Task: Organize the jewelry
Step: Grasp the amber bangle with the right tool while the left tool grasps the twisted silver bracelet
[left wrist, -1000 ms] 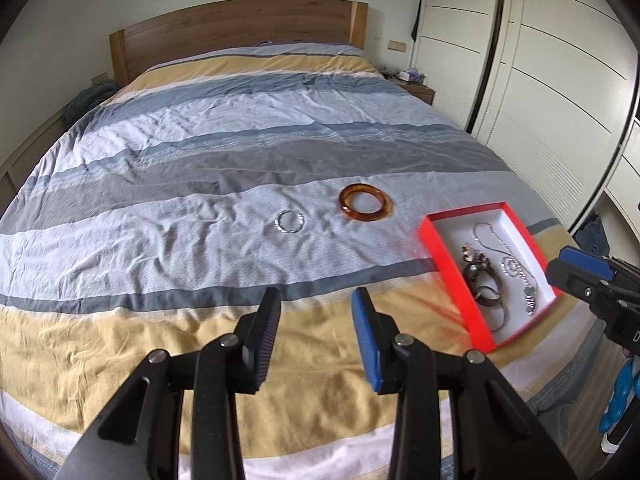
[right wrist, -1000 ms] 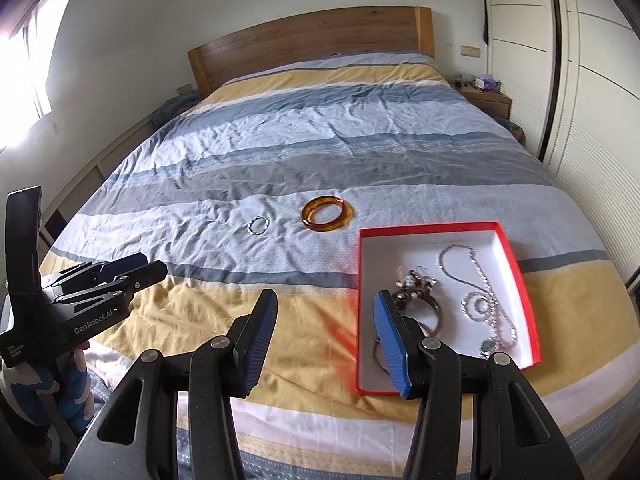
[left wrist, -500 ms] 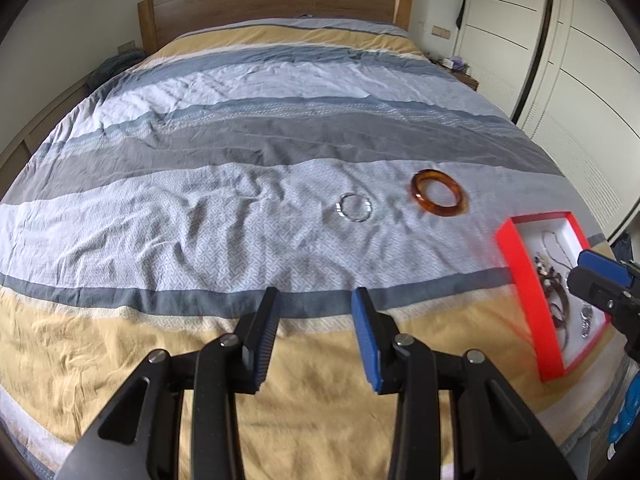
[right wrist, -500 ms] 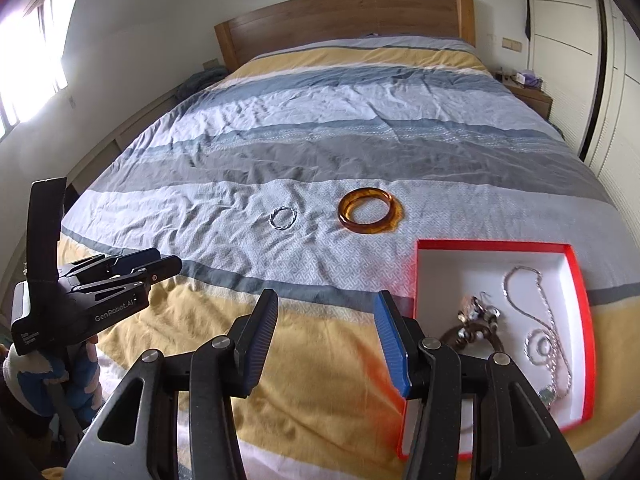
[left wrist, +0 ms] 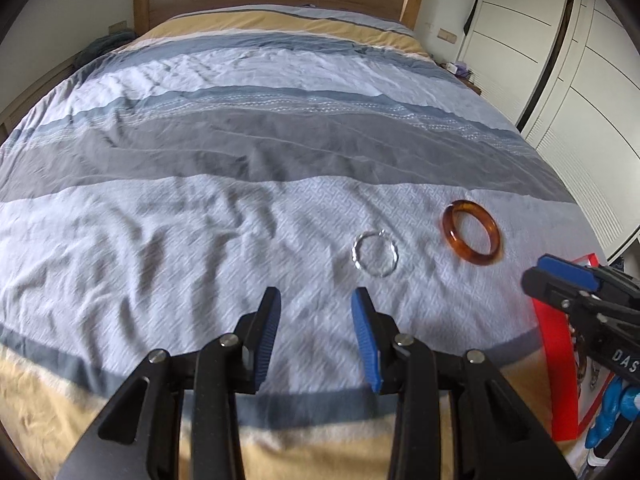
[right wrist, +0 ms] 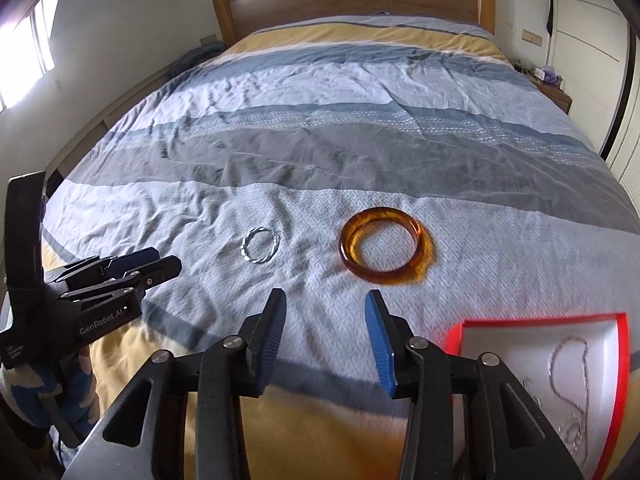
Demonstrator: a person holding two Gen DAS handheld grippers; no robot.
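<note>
From the left wrist view, the left gripper [left wrist: 316, 336] hangs with its jaws spread and nothing between them, low in the frame's centre over the striped bedspread [left wrist: 200, 240]. The thin silver bangle [left wrist: 375, 254] lies flat just above and right of the fingertips; the amber bangle [left wrist: 472, 238] sits further right. The red box [left wrist: 560, 380] shows only as an edge at the lower right, partly behind the right gripper [left wrist: 560, 276], whose jaw state I cannot tell from here. The silver bangle is slight and lies on soft, creased cloth, so a closing pinch could catch fabric instead or push it flat into a fold.

From the right wrist view, the right gripper [right wrist: 326, 340] is plainly spread wide and empty, at bottom centre. The amber bangle [right wrist: 386, 250] lies just above its right fingertip, the silver bangle [right wrist: 259, 246] to the upper left, the red box [right wrist: 618, 380] at lower right (chains already inside). The amber one looks smooth and glossy, and may squirt from the pads. The left gripper [right wrist: 160, 264] reaches in from the left edge, so the two could collide.
</note>
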